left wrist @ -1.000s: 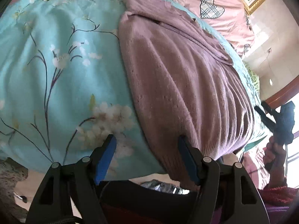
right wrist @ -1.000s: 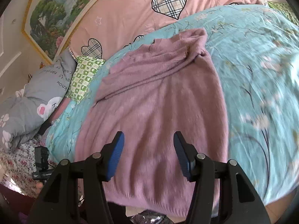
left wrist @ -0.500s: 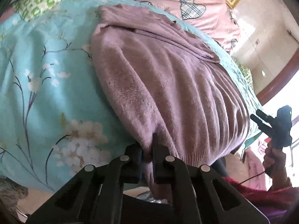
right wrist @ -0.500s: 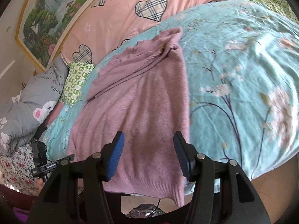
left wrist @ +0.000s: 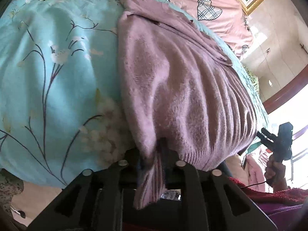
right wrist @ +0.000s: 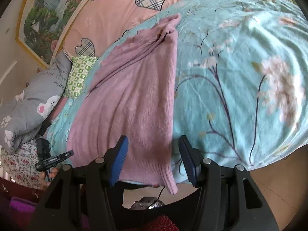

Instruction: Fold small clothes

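Observation:
A mauve knit sweater [left wrist: 182, 80] lies spread on a turquoise floral bedspread [left wrist: 57, 80], its hem hanging over the near bed edge. My left gripper [left wrist: 154, 159] is shut on the hem corner, and a fold of ribbed knit hangs down between the fingers. In the right wrist view the sweater [right wrist: 134, 100] reaches the bed edge. My right gripper [right wrist: 153, 159] is open, its blue pads on either side of the sweater's near right hem corner, not closed on it. The right gripper also shows far right in the left wrist view [left wrist: 277, 140].
A pink quilt with plaid hearts [right wrist: 119, 19] lies behind the sweater. A grey pillow [right wrist: 28, 104] and a green patterned pillow [right wrist: 80, 73] sit at the left. A framed landscape picture [right wrist: 44, 15] hangs on the wall. Bare floor [right wrist: 279, 182] lies below the bed edge.
My left gripper closed on the sweater's hem corner and has pulled it up, bunching the knit. My right gripper slid right along the hem to the other corner, staying open.

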A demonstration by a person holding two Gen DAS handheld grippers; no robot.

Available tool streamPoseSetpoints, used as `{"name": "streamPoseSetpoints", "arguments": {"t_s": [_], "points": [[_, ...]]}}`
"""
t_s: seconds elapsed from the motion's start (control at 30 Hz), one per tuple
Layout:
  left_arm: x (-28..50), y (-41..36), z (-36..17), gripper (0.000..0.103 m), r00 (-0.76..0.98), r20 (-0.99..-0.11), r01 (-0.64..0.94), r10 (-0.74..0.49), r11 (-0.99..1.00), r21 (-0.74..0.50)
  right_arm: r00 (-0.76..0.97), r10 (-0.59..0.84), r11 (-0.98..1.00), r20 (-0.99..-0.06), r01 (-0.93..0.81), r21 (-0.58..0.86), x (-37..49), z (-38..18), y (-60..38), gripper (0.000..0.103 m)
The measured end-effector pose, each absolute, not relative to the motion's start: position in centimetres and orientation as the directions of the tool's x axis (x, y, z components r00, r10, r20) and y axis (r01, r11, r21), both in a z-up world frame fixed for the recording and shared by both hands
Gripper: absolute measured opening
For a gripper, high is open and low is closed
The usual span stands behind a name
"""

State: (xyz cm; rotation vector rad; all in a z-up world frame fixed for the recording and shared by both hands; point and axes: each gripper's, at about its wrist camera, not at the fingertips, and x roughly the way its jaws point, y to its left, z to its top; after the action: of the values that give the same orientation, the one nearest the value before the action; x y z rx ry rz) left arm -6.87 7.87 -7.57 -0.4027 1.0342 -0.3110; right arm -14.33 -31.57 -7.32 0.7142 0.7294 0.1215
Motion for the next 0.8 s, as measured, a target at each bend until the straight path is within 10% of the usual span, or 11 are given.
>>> {"name": "streamPoseSetpoints", "arguments": {"t_s": [0.33, 0.43, 0.47, 0.8], "points": [[-7.1, 6.2, -7.8, 0.016, 0.453, -0.777, 0.129, -0.437, 0.894, -0.428, 0.716, 0.525, 0.702, -0.46, -0.058, 0.71, -13.2, -9.5, -29.2, 0.054], [-7.2, 6.2, -8.1, 0.006, 0.447, -0.775, 0.149, -0.446, 0.892, -0.427, 0.726, 0.541, 0.677, -0.424, -0.076, 0.732, -13.3, -10.5, -29.5, 0.029], [-7.4, 6.0, -8.0, 0.006, 0.449, -0.775, 0.16, -0.443, 0.894, -0.418, 0.722, 0.538, 0.675, -0.435, -0.06, 0.735, -13.3, -10.9, -29.7, 0.007], [-7.4, 6.6, -1.9, 0.004, 0.594, -0.629, 0.226, -0.501, 0.855, -0.466, 0.776, 0.595, 0.561, -0.209, -0.215, 0.799, -13.2, -5.4, -31.5, 0.006]]}}
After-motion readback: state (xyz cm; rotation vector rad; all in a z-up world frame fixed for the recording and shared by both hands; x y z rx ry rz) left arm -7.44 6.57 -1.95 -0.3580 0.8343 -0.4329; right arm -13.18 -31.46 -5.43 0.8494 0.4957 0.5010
